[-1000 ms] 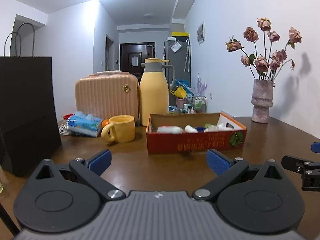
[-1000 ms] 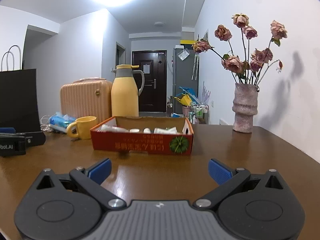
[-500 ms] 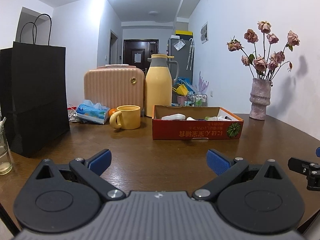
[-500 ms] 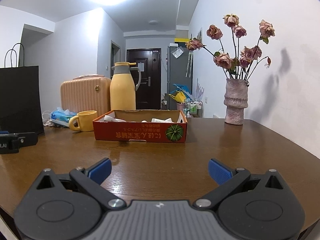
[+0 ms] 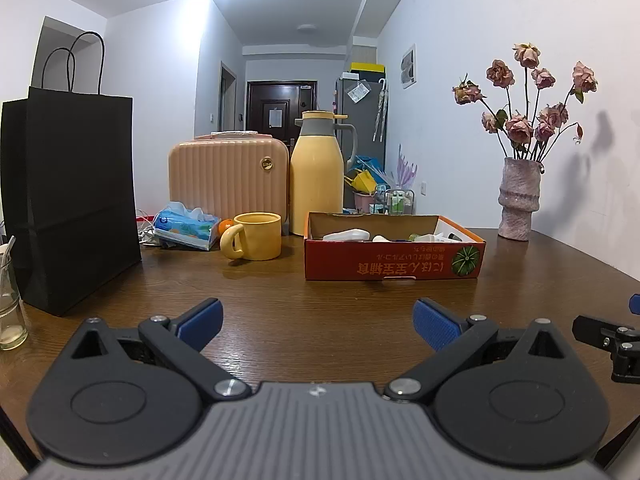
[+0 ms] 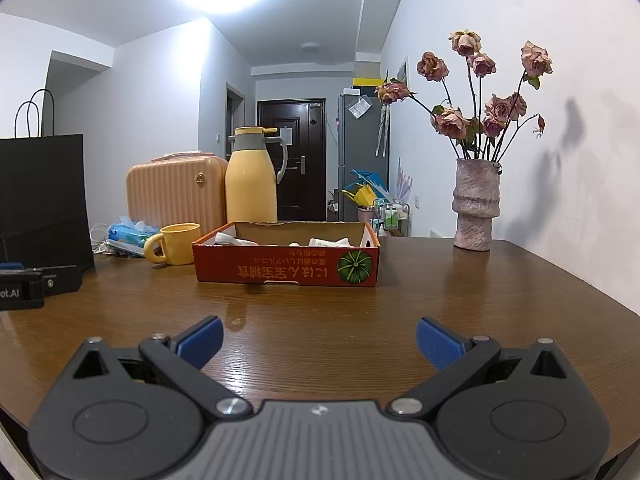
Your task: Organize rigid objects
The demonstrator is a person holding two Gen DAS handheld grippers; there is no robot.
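Note:
A shallow red cardboard box (image 5: 394, 258) (image 6: 286, 260) sits mid-table and holds several small white bottles and tubes (image 5: 347, 235). To its left stands a yellow mug (image 5: 256, 236) (image 6: 176, 244), and behind that a tall yellow thermos jug (image 5: 317, 174) (image 6: 251, 176). My left gripper (image 5: 318, 322) is open and empty, well short of the box near the table's front edge. My right gripper (image 6: 318, 340) is likewise open and empty, also back from the box. Part of the right gripper (image 5: 608, 340) shows at the left view's right edge.
A black paper bag (image 5: 72, 200) stands at the left with a glass jar (image 5: 10, 312) beside it. A peach case (image 5: 228, 184), a tissue pack (image 5: 186, 230) and an orange lie behind the mug. A vase of dried roses (image 6: 476, 204) stands at the back right by the wall.
Both grippers have drawn back toward the table's front edge; the box and mug look smaller and farther off. Both stayed open and empty.

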